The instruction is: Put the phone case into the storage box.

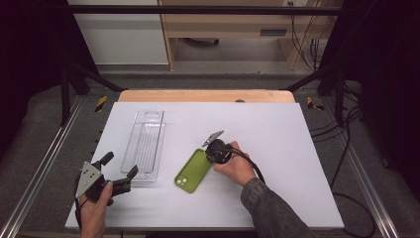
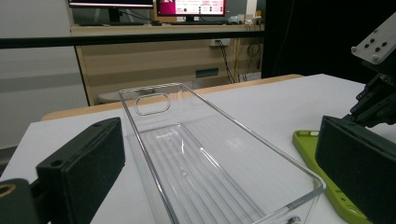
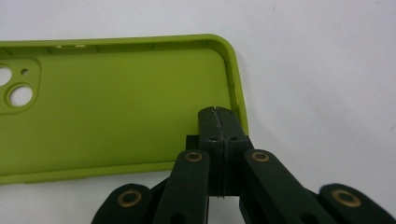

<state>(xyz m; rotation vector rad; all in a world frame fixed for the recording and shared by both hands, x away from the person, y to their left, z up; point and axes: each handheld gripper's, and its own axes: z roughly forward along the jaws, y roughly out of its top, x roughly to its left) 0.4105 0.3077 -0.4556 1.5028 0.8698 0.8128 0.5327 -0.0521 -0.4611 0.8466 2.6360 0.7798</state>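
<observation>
A lime-green phone case [image 1: 190,171] lies hollow side up on the white table, its camera holes toward the near end. My right gripper [image 1: 214,154] is at its far end. In the right gripper view its jaws are shut, pads pressed together with nothing between them, and the tip [image 3: 219,116] sits over the inside of the case [image 3: 116,107] near its end rim. To the left lies a clear plastic tray [image 1: 146,144], long and empty. My left gripper [image 1: 121,164] is open at the tray's near end, its jaws either side of the tray [image 2: 196,168] in the left gripper view.
The white table top [image 1: 277,134] has bare room to the right and along the front. Metal rails run down both sides of the table, and cables hang off to the right. The green case [image 2: 322,182] lies just right of the tray.
</observation>
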